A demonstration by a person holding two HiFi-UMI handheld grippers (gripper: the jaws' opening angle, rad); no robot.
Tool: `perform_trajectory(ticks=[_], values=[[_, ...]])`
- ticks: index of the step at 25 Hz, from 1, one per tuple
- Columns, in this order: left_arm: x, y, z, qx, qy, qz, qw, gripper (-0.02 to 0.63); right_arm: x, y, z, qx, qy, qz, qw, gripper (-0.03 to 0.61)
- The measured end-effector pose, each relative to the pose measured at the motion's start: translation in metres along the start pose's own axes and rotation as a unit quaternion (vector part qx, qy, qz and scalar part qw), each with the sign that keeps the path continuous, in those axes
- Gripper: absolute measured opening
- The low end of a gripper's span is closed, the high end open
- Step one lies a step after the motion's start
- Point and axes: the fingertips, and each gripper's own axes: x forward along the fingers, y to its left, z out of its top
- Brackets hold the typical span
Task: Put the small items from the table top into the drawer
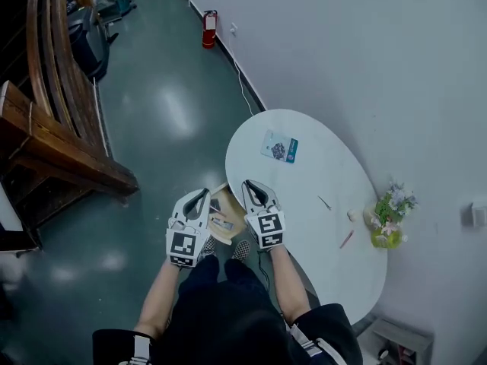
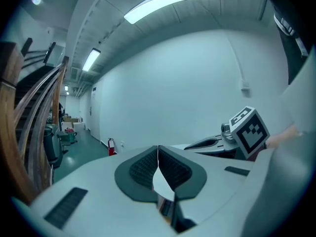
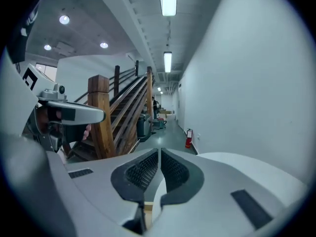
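Off the table's point(image 1: 304, 169) left edge, above the drawer point(image 1: 226, 233), left gripper point(image 1: 202, 195) and right gripper point(image 1: 251, 185) hover, both clamped together on nothing. Card point(image 1: 279, 148) and pen point(image 1: 346, 239) lie on the table (not yet stowed): spread jaws before reaching, approach low.

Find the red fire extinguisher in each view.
Head view: near the top, left of centre, the fire extinguisher stands against the white wall.
Left gripper view: extinguisher left of centre, at the wall's foot.
Right gripper view: extinguisher right of centre, at the wall's foot.
Shared landmark: the wooden staircase, at left in all three.
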Motion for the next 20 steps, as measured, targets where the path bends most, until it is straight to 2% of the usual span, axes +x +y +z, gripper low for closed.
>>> perform_trajectory(ticks=[3,7,20], values=[[-0.001,-0.008,0.024,0.018,-0.020,-0.012,0.9996,0.020,-0.028,-0.011,0.027,-0.001,-0.033,-0.030,0.999,0.041],[-0.004,-0.025,0.036,0.032,-0.028,-0.029,0.9987,0.020,-0.065,-0.017,0.045,0.004,-0.062,-0.058,0.996,0.041],[-0.007,-0.076,0.047,0.050,-0.036,-0.076,0.9952,0.020,-0.158,-0.029,0.046,0.024,-0.107,-0.120,0.987,0.041]])
